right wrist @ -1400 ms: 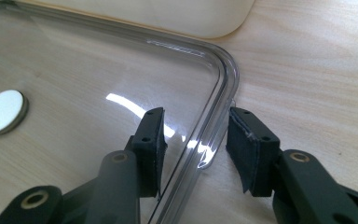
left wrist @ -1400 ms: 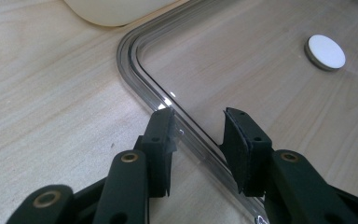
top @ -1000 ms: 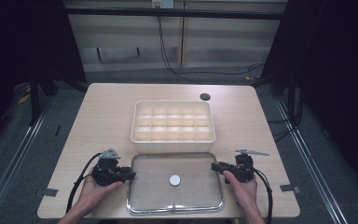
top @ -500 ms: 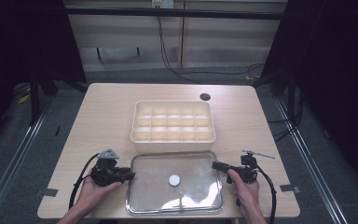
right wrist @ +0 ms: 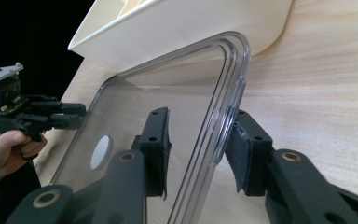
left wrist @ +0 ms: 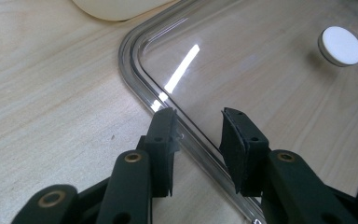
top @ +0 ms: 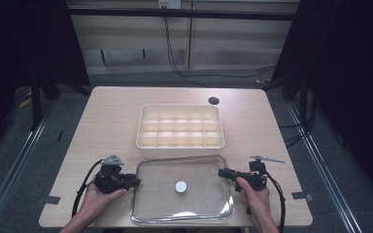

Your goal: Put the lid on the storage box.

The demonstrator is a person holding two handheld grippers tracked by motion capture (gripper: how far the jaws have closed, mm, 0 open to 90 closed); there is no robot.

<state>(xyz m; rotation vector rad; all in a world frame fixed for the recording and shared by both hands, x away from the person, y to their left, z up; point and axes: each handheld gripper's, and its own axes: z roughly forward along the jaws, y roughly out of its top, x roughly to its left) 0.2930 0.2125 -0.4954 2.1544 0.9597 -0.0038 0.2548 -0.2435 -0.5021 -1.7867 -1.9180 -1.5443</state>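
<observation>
A: Status? What step are we on?

B: Grasp phase, imo. Clear lid (top: 182,190) lies flat on table (top: 102,126), near edge, just in front of the cream compartment box (top: 180,127); lid's far edge looks touching or barely under the box's front wall, can't tell which. Left gripper (left wrist: 198,128) is spread, jaws straddling the lid's left rim, not pinching yet. Right gripper (right wrist: 198,133) also spread, rim on the right side running between its jaws; outer pad looks to be touching the rim, inner one is apart.

A: Lid orientation?

B: Long axis runs left-right across the table, parallel to the box's long side. White round knob (top: 180,186) at centre, facing up. So top side up, already squared to the box.

A: Next move needs?

B: Both sets of jaws to close on the rims, roughly together, else it skews. Then lift level, carry fwd over the box, keep the long axis parallel, lower so the corners seat. Rim is thin and slick, so grip could slip. Guessing from layout only.
</observation>
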